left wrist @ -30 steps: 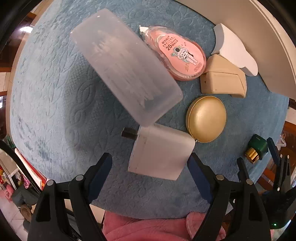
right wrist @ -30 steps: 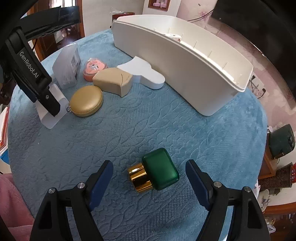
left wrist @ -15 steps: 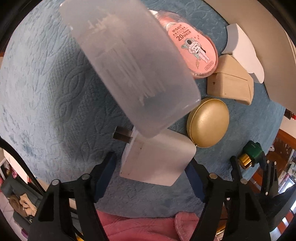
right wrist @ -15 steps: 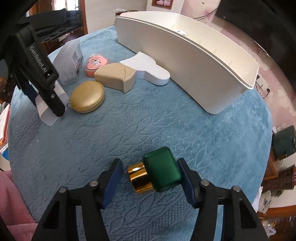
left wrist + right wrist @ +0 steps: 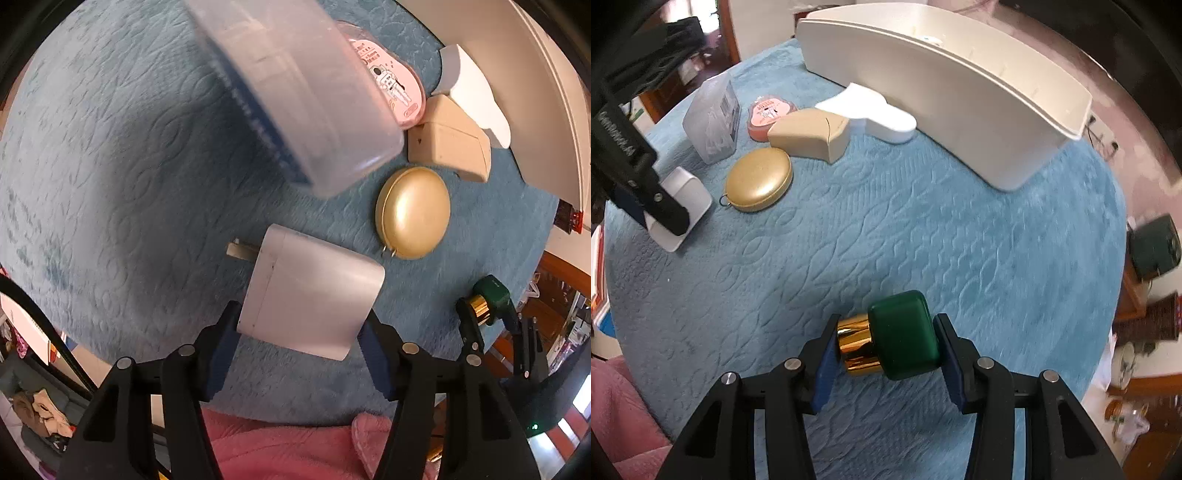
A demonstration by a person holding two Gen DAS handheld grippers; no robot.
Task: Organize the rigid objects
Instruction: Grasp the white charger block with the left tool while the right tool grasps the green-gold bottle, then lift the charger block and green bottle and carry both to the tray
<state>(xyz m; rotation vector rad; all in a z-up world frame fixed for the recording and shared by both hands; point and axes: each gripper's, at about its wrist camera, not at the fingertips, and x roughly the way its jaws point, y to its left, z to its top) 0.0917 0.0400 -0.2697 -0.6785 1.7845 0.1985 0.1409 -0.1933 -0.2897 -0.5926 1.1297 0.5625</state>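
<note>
A white charger block (image 5: 310, 295) lies flat on the blue quilted cloth (image 5: 110, 184), its prongs pointing left. My left gripper (image 5: 298, 315) straddles its near end, jaws closing, and the blue pads (image 5: 221, 350) touch both of its sides. A small green bottle with a gold cap (image 5: 897, 339) lies on its side between the fingers of my right gripper (image 5: 886, 325), whose jaws are also closing. One pad touches the gold cap and the other the green end. From the right wrist view, the left gripper's black finger covers part of the charger (image 5: 690, 195).
Beyond the charger stand a clear plastic box (image 5: 295, 92), a pink correction tape (image 5: 391, 85), a beige wedge case (image 5: 450, 147), a round gold case (image 5: 413, 210) and a white curved piece (image 5: 472, 92). A long white bin (image 5: 960, 103) lies behind them. A pink sleeve (image 5: 277, 443) is at the near edge.
Both pairs of jaws have narrowed from wide apart onto their objects. The left gripper has shifted forward over the charger. The right gripper has kept its place around the bottle.
</note>
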